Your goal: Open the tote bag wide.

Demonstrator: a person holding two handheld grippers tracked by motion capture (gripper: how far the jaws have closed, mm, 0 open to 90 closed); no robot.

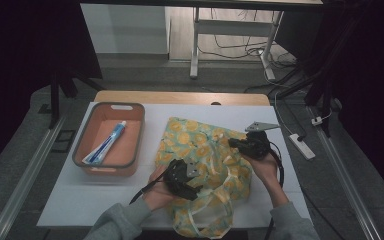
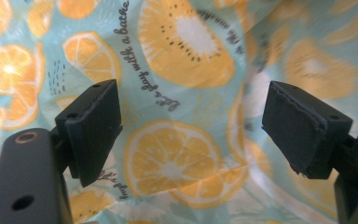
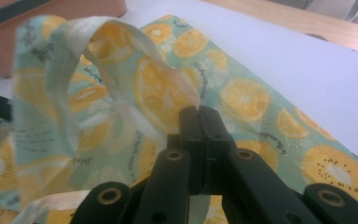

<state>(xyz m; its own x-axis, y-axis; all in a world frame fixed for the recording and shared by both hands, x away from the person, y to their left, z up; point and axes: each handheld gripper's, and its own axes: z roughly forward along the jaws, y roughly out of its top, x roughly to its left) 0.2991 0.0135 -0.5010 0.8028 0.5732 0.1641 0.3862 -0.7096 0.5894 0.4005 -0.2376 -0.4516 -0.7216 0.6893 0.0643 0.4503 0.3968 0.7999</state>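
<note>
Crumpled mint bag point(image 1: 205, 150) printed with orange slices, right gripper point(image 3: 199, 109) pinching its handle, left gripper point(image 2: 191, 126) wide open

Your high view looks forward and down over the whole table point(image 1: 130, 200). Your left gripper view sits very close to the bag point(image 2: 177, 93), facing its print. Your right gripper view looks low along the bag point(image 3: 261, 102), which all three views share.

- High view: the white table point(image 1: 105, 200) is evenly lit, while dark vignetting swallows the upper corners.
- Left gripper view: bright and soft, the upper right blurred.
- Right gripper view: the raised cloth point(image 3: 51, 84) at left looks smeared, perhaps motion blur.
</note>
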